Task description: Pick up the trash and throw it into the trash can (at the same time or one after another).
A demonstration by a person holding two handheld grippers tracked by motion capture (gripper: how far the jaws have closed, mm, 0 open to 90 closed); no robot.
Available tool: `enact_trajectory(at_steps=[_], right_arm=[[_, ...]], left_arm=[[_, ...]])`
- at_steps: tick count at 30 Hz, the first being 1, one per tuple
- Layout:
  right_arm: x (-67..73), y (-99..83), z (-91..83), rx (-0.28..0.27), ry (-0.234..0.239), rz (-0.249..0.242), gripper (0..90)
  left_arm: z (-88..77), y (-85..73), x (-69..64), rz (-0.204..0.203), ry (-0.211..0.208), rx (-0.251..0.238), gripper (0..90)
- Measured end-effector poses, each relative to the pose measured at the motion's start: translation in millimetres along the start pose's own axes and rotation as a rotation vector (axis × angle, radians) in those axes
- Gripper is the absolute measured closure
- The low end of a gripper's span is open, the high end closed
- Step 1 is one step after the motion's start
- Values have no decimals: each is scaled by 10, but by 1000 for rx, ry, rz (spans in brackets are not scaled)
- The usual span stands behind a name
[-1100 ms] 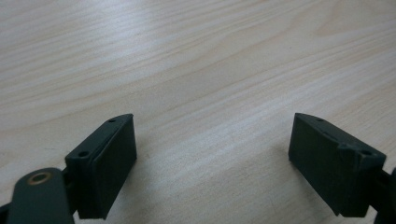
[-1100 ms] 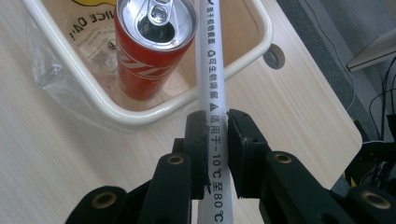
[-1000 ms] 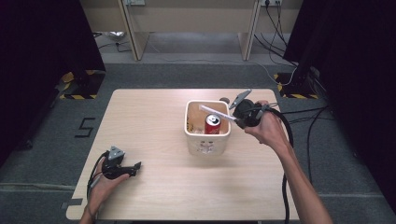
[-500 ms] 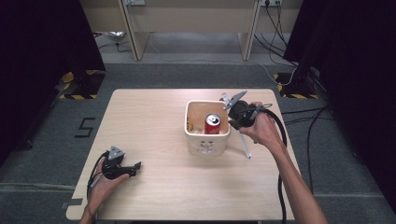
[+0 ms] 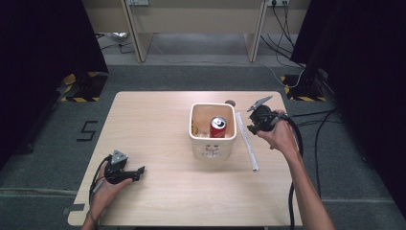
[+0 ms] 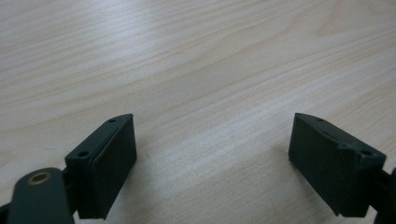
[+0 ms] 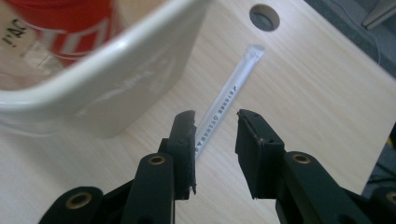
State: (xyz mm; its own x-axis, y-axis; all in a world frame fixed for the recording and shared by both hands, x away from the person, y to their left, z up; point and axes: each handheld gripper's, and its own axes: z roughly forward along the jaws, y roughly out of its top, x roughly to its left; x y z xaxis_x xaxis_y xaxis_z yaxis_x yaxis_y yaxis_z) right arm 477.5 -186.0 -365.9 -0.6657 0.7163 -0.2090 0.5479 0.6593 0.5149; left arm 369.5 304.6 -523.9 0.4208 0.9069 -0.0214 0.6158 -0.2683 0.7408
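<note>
Straw [image 5: 247,142] lies flat beside bin [image 5: 213,143], long axis running near-to-far; right gripper [image 5: 252,125] narrowly parted above it, just opening

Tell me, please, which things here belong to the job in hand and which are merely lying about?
In the job:
- wrapped straw, lying flat on the table beside the bin
- white bin
- right gripper, jaws just been opening, straw below them, not pinched

Lying about:
- red can, standing inside the bin
- left gripper, open over bare table
</note>
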Motion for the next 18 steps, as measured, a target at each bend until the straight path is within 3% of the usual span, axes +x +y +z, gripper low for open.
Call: enact_trajectory(at_steps=[4, 9, 18], right_arm=[[-104, -186, 220, -17, -1, 112, 662], [-148, -339, 525, -35, 33, 207, 660], [-73, -335, 911, -24, 53, 234, 659]], left_arm=[[2, -1, -1, -1, 1, -3, 146], [3, -1, -1, -1, 1, -3, 146], [3, -2, -1, -1, 1, -4, 146]])
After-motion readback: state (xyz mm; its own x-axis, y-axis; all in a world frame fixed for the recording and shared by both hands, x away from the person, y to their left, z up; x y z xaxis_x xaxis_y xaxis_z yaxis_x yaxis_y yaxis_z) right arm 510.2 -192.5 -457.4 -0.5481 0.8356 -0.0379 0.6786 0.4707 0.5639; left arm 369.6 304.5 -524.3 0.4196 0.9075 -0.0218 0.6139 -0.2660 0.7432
